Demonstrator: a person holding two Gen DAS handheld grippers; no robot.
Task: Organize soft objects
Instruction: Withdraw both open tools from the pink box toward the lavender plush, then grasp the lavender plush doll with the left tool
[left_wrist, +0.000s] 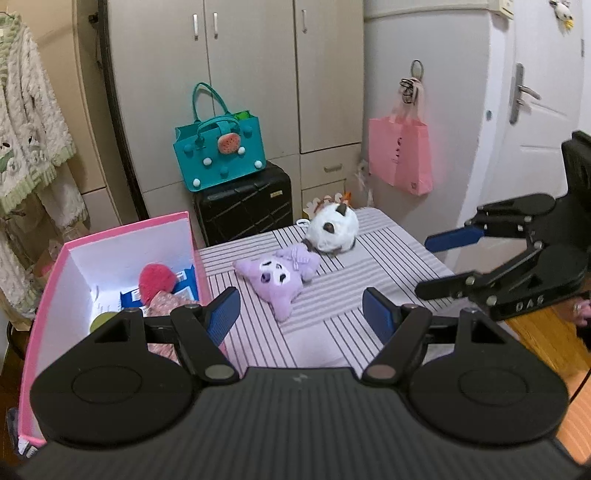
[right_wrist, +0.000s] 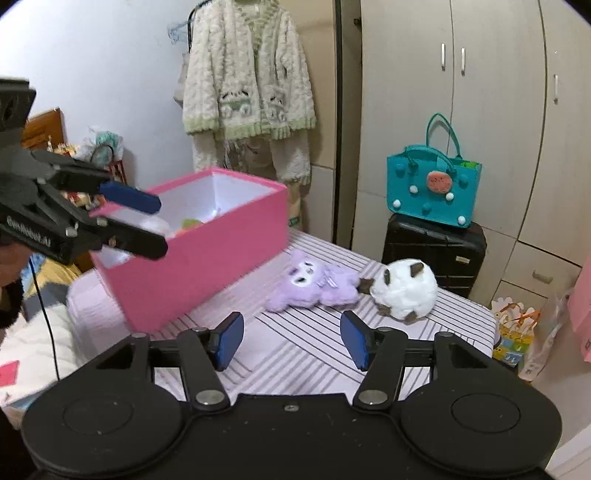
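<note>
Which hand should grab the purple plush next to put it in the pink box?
Probably left. The left gripper is open, aimed at the purple plush, with the pink box right beside it. The right gripper, also open, sits farther from the box.

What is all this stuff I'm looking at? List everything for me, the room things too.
purple plush toy: one, lilac, lying on the striped cover
white plush ball: one, white with brown patches, touching the purple toy's far end
pink box: one, open, white inside, on the cover, soft items already in it
striped cover: one, lilac and white
teal bag: one, on the black suitcase
pink paper bag: one, hanging on a hook
fluffy cardigan: one, cream and green, hanging
left gripper: black, blue pads, open, empty
right gripper: same, open, empty
</note>
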